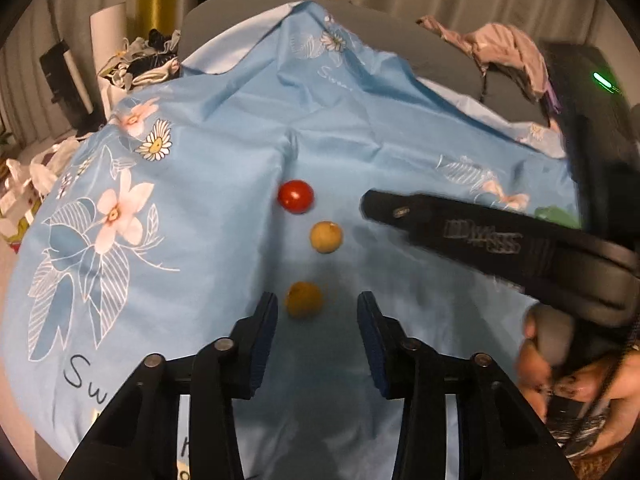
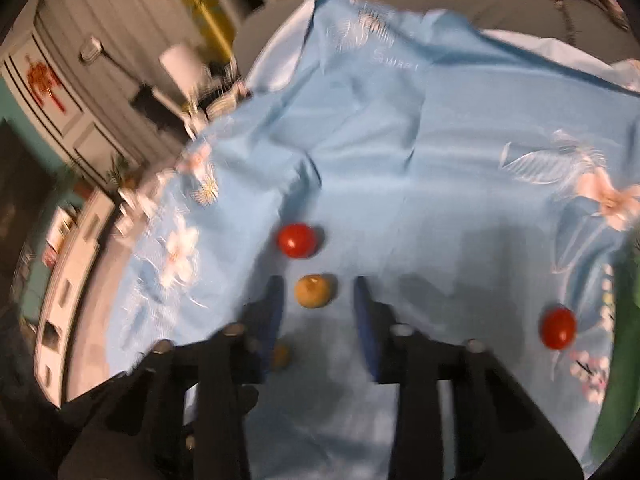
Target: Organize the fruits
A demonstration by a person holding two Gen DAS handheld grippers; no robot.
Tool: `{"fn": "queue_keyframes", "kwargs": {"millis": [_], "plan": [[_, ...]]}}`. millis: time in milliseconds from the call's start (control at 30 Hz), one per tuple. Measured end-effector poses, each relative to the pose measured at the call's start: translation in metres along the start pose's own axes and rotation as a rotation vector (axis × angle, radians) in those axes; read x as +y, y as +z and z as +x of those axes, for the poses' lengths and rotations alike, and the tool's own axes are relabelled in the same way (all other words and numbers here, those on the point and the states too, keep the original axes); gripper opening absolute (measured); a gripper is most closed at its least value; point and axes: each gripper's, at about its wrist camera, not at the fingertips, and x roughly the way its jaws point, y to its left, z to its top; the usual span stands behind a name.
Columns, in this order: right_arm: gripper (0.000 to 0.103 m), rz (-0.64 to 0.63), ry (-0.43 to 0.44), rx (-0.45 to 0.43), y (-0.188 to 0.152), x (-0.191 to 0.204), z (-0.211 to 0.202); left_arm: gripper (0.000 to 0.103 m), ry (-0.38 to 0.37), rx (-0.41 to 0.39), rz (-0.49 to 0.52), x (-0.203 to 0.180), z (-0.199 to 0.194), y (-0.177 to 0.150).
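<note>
On the blue flowered cloth [image 1: 224, 128] three small fruits lie in a line: a red tomato [image 1: 295, 196], a pale round fruit [image 1: 326, 237] and a yellow-brown fruit [image 1: 304, 299]. My left gripper [image 1: 317, 308] is open, and the yellow-brown fruit lies between its tips, nearer the left finger. My right gripper [image 1: 372, 206] reaches in from the right, its tip just right of the pale fruit. In the right wrist view my right gripper [image 2: 318, 288] shows a gap with the pale fruit [image 2: 314, 291] framed between its tips, untouched. A second red tomato [image 2: 558, 328] lies far right.
A person's hand [image 1: 560, 364] holds the right gripper. Something green [image 2: 624, 320] sits at the cloth's right edge. A crumpled pink cloth [image 1: 504, 48] lies on the grey table [image 1: 440, 56] behind. Bags and clutter [image 1: 136, 64] stand off the left side.
</note>
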Motion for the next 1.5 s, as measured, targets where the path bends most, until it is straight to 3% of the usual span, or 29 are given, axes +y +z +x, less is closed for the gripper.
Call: {"fn": "queue_keyframes", "kwargs": {"millis": [100, 267, 500, 700, 833, 967, 1200, 1500], "plan": [[0.028, 0.011, 0.019, 0.035, 0.001, -0.004, 0.016, 0.036, 0.043, 0.009, 0.045, -0.010, 0.010, -0.002], [0.028, 0.026, 0.113, 0.058, 0.001, -0.002, 0.033, 0.036, 0.012, 0.050, -0.006, 0.000, 0.024, 0.003], [0.030, -0.007, 0.081, 0.064, 0.006, 0.002, 0.047, 0.036, -0.020, 0.096, -0.067, 0.014, 0.040, 0.008], [0.032, 0.014, 0.118, 0.082, 0.006, 0.001, 0.057, 0.035, -0.044, 0.111, -0.115, 0.020, 0.048, 0.010], [0.033, 0.009, 0.123, 0.085, 0.004, 0.002, 0.058, 0.027, -0.051, 0.112, -0.121, 0.021, 0.052, 0.010], [0.026, 0.015, 0.141, 0.094, 0.001, 0.000, 0.057, 0.027, -0.048, 0.099, -0.109, 0.020, 0.050, 0.007], [0.026, -0.010, 0.051, 0.051, -0.003, 0.001, 0.038, 0.027, -0.040, 0.054, -0.076, 0.015, 0.040, 0.004], [0.026, 0.032, 0.012, -0.099, -0.012, -0.009, -0.030, 0.027, -0.085, -0.011, -0.035, -0.001, 0.020, 0.002]]}}
